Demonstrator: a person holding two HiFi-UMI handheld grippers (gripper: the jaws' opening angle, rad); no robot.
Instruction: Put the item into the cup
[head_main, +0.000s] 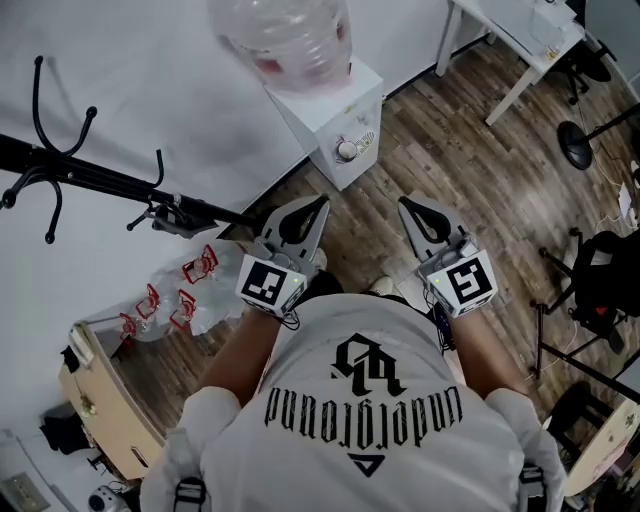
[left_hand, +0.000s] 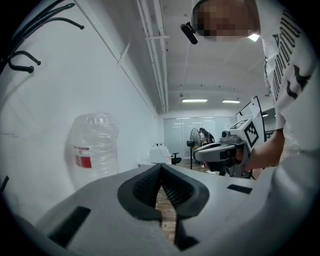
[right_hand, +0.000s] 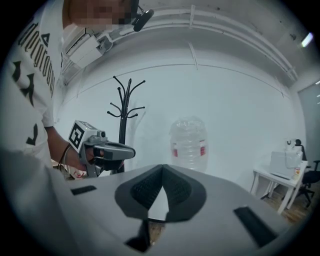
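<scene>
No cup and no loose item shows in any view. In the head view my left gripper (head_main: 318, 206) and my right gripper (head_main: 405, 204) are held side by side over the wooden floor, both pointing away from me. In the left gripper view the left gripper (left_hand: 161, 166) has its ribbed pads meeting at the tips, with nothing between them. The right gripper (right_hand: 162, 168) is shut the same way in its own view and is empty. Each gripper view also catches the other one: the right gripper (left_hand: 220, 150) and the left gripper (right_hand: 107, 150).
A large clear water bottle (head_main: 290, 40) sits on a white dispenser (head_main: 335, 125) by the wall ahead. A black coat rack (head_main: 80, 175) stands at the left, above a plastic bag of red clips (head_main: 185, 295) and a wooden cabinet (head_main: 100, 400). A white table (head_main: 520, 40) and a chair base (head_main: 580, 140) are at the right.
</scene>
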